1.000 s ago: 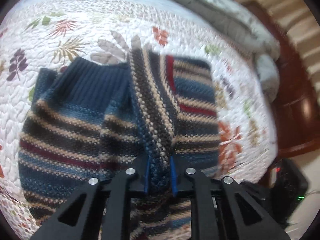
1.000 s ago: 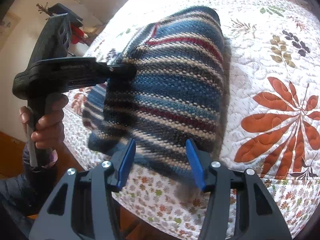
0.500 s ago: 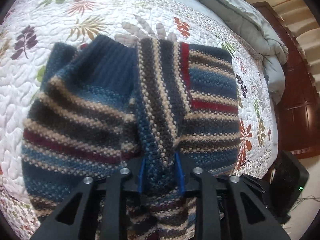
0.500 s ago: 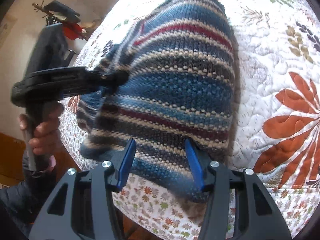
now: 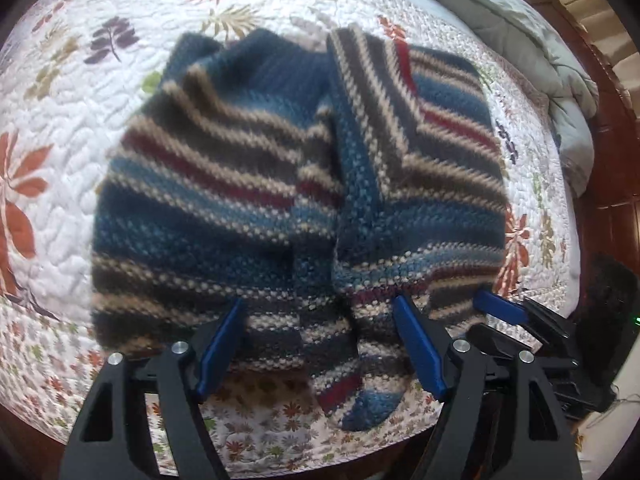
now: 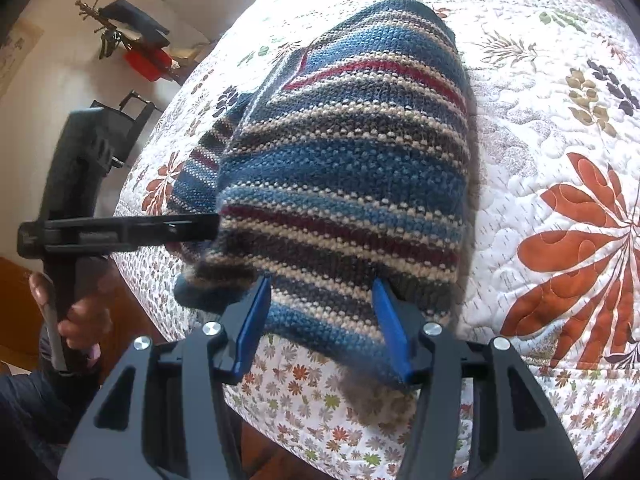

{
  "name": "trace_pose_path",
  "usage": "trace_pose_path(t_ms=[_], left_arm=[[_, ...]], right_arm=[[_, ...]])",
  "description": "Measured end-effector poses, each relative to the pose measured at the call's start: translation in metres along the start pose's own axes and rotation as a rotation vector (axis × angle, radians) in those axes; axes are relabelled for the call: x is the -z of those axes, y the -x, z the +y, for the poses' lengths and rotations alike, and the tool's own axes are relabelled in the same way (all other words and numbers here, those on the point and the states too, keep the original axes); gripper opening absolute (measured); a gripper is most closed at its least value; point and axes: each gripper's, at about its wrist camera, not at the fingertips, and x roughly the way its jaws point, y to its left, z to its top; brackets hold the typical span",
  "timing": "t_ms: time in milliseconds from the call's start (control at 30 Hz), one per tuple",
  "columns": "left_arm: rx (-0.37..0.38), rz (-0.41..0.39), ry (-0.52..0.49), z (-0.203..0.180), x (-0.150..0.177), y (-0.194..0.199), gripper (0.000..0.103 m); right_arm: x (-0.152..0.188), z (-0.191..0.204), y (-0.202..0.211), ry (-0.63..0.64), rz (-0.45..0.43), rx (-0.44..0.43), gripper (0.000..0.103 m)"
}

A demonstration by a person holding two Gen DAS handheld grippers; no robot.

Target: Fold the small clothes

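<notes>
Bed (image 5: 72,208): quilted floral cover, carries the work.
Sweater (image 5: 280,200): striped knit, part-folded at the bed's near edge, its hem and one sleeve hanging over; likely to slide off or unfold if tugged.
Left gripper (image 5: 320,344): fingers spread, holding nothing.
Right gripper (image 6: 320,328): fingers apart, straddling the hem, not pinching; may snag the knit.

A home bedroom. A bed (image 5: 280,20) with a floral quilted bedspread (image 6: 560,140) fills both views. A grey duvet (image 5: 520,32) lies bunched beside dark wooden furniture (image 5: 616,168).
</notes>
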Motion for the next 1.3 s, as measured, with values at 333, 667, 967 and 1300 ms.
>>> trace_pose_path(t_ms=[333,667,967,1300], left_arm=[[0.12,0.025,-0.026,-0.024,-0.001,-0.003,0.082],[0.124,0.068,-0.002,-0.034,-0.002,-0.03,0.065],[0.16,-0.042,-0.006,-0.028,-0.007,0.002,0.021],[0.099,-0.273,0.023,0.032,-0.01,0.109,0.021]], right_arm=[[0.005,-0.004,0.0,-0.008,-0.004,-0.004,0.053],[0.005,-0.008,-0.004,-0.008,-0.004,-0.018,0.054],[0.006,-0.005,0.016,-0.009,-0.042,-0.022,0.058],[0.001,0.024,0.018,0.048,-0.049,-0.082,0.06]])
